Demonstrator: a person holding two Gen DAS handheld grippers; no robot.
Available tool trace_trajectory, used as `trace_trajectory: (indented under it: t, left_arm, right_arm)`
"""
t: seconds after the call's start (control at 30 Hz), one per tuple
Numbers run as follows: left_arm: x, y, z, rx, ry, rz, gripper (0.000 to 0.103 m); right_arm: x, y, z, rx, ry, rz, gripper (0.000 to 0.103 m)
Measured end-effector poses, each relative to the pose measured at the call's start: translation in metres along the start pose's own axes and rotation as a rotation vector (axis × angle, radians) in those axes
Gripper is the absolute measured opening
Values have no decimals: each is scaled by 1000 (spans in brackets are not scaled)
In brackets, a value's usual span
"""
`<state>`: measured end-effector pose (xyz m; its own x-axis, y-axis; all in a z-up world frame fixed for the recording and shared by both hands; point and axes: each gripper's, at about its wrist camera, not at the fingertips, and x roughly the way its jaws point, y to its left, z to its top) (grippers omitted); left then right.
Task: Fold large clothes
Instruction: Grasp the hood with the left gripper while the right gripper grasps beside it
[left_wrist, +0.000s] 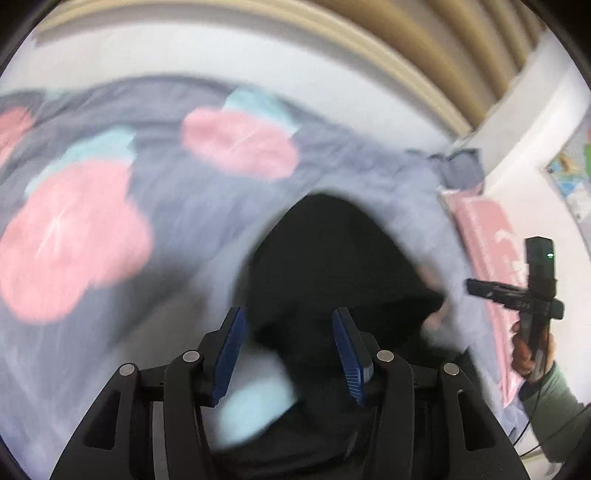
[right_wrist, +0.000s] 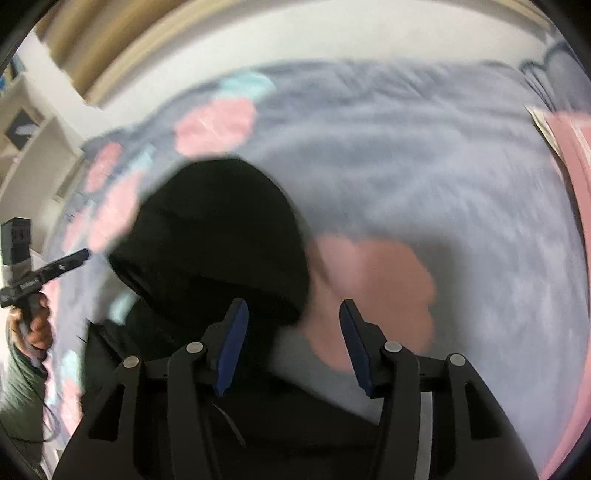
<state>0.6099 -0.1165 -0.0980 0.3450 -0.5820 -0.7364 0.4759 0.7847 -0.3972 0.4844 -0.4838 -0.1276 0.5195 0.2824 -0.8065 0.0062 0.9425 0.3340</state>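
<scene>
both grippers spread above a black garment on the flowered bed

a black garment (left_wrist: 325, 266) with a rounded, hood-like end lies on a grey-blue bed cover (left_wrist: 184, 206) printed with pink blossoms and pale teal leaves. both views are smeared with blur, so the fabric's folds and edges are hard to read.

in the left wrist view the left gripper (left_wrist: 289, 354) hangs over the near part of the garment, jaws released and set wide, with nothing between the blue pads (left_wrist: 231, 354). black cloth shows through the gap and under the right-hand finger; a pale teal patch of the cover shows under the left-hand one. whether the fingertips touch the cloth cannot be told.

in the right wrist view the right gripper (right_wrist: 293, 347) is likewise spread, its jaws released and gripping nothing. its left-hand finger sits over the black garment (right_wrist: 221, 236), while the right-hand finger is over a pink blossom on the bed cover (right_wrist: 424, 177). the hood-like end rises ahead and to the left of the fingers.

each camera catches the other tool at its edge: the right gripper (left_wrist: 517, 299) held in a bare hand (left_wrist: 524, 350) with a green sleeve, and the left gripper (right_wrist: 48, 269) in the other hand (right_wrist: 35, 325).

a folded pink cloth (left_wrist: 487, 236) lies at the side of the bed. behind the bed runs a beige ribbed headboard (left_wrist: 424, 44).
</scene>
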Motion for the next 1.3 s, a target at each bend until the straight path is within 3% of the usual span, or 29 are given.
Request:
trace_trajectory:
  t: [0.07, 0.13, 0.23, 0.27, 0.3, 0.47, 0.63, 0.7, 0.73, 0.77, 0.83, 0.97, 1.13, 1.2, 1.23, 1.27, 1.3]
  left_arm:
    - [19, -16, 13, 28, -1, -37, 51]
    - [43, -19, 15, 38, 37, -14, 51]
    - [102, -2, 1, 9, 190, 68, 50]
    - [122, 9, -7, -8, 254, 109, 45]
    - [132, 17, -13, -31, 280, 106, 45]
    - [118, 23, -13, -53, 221, 56, 45]
    - [71, 11, 4, 43, 106, 17, 45]
    - [58, 13, 19, 52, 74, 1, 58]
    - [55, 14, 27, 53, 64, 0, 71]
    - [55, 17, 37, 56, 56, 7, 73]
    - [64, 26, 53, 49, 69, -7, 73]
    - [115, 51, 69, -32, 210, -119, 73]
    - [159, 53, 58, -42, 301, -224, 73]
    - [165, 48, 53, -21, 314, -232, 73]
    - [165, 43, 50, 7, 311, -223, 62]
    - [162, 36, 47, 47, 305, -214, 43]
    - [160, 30, 47, 65, 300, -221, 36]
  right_arm:
    - [19, 10, 9, -16, 10, -6, 56]
    - [46, 12, 10, -17, 47, -8, 56]
    - [88, 0, -1, -10, 146, -74, 56]
    - [96, 0, -5, -9, 172, -93, 56]
    - [110, -6, -11, 0, 203, -109, 56]
    - [111, -28, -14, 85, 207, -4, 57]
    - [78, -16, 7, -12, 153, 11, 59]
    - [73, -11, 24, -46, 136, 34, 63]
    - [74, -9, 34, -63, 128, 25, 69]
    - [73, -7, 39, -73, 124, 19, 74]
    - [84, -6, 54, -91, 135, 50, 74]
    - [117, -10, 78, -67, 203, 148, 74]
    - [159, -5, 83, -78, 273, 191, 74]
    - [172, 4, 84, -90, 282, 225, 74]
    - [172, 9, 84, -118, 273, 227, 65]
    - [170, 14, 83, -149, 264, 221, 52]
    - [165, 21, 82, -187, 246, 201, 50]
